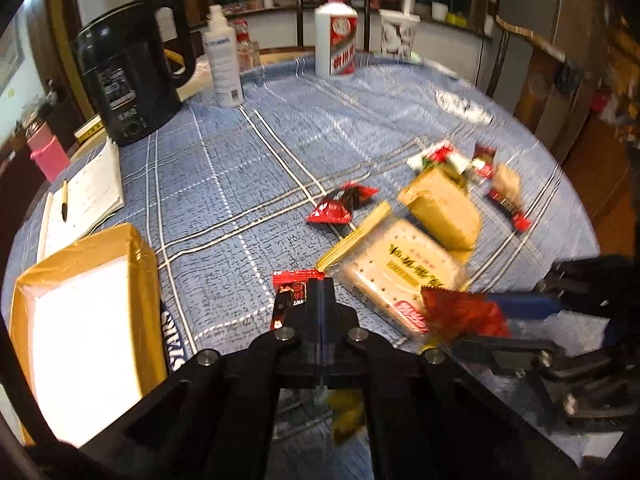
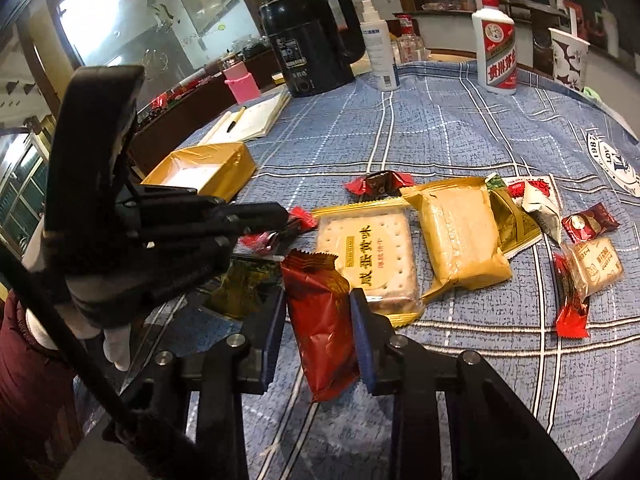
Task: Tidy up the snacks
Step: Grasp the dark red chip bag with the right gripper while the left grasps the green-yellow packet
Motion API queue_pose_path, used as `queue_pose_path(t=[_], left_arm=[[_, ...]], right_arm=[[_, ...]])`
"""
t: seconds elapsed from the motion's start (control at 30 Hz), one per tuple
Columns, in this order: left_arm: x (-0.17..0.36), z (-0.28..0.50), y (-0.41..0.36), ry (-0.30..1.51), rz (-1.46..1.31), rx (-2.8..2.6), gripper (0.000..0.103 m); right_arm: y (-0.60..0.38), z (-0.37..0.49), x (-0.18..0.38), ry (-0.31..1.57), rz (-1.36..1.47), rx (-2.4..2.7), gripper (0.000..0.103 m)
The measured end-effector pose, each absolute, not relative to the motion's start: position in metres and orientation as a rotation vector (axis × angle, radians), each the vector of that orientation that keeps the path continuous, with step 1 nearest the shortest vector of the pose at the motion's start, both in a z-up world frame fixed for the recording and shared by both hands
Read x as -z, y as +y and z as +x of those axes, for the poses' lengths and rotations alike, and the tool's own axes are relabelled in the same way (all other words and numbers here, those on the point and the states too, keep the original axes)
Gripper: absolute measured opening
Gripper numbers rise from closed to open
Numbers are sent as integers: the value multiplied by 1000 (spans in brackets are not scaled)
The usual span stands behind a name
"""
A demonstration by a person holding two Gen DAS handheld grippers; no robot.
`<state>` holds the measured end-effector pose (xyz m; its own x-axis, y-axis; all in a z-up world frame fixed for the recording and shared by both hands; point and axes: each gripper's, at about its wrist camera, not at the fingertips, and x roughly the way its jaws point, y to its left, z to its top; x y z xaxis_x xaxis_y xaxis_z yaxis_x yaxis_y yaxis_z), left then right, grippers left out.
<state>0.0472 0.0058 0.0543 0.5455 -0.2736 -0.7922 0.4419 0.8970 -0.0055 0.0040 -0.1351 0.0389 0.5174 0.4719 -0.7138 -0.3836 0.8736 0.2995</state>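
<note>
Tongs first: the right tongs (image 2: 322, 332) are clamped on a dark red packet (image 2: 322, 320), which stands nearly upright between the blue pads with its long axis running up and away from the wrist, serrated top edge farthest out. The left tongs (image 1: 316, 300) are pressed together on a small red wrapper (image 1: 294, 292) that sticks out to the left of their tips.

Left of the right tongs and a little farther out, across the left tool's body, sits the gold box (image 2: 204, 172), its white inside facing up. From the left tongs the same gold box (image 1: 86, 320) lies close on the left, almost alongside the fingers. So the left hand looks the nearer one to it, if the box is where the snacks are meant to go; the right would have to reach across.

Just beyond both tips lies the flat cracker pack (image 2: 368, 256), with a tan pastry pack (image 2: 460, 236) to its right. Farther out rest a twisted red candy (image 2: 380, 182) and, to the far right, several smaller sweets on the blue checked tabletop (image 2: 440, 132).
</note>
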Motion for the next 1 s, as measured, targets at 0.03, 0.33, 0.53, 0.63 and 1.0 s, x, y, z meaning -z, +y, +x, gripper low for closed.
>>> queue_pose_path(t=[0.03, 0.33, 0.53, 0.63, 1.0], left_arm=[[-59, 44, 9, 890, 189, 430, 0], [-102, -6, 50, 807, 0, 483, 0], [-115, -28, 92, 783, -108, 454, 0], [-100, -21, 82, 853, -83, 443, 1], [-47, -3, 2, 860, 127, 334, 64]], right_arm=[[-135, 1, -41, 889, 117, -525, 24], [-136, -23, -64, 851, 175, -561, 24], [-124, -37, -83, 839, 242, -634, 24], [-123, -38, -84, 839, 240, -611, 24], [-156, -48, -72, 848, 287, -562, 24]])
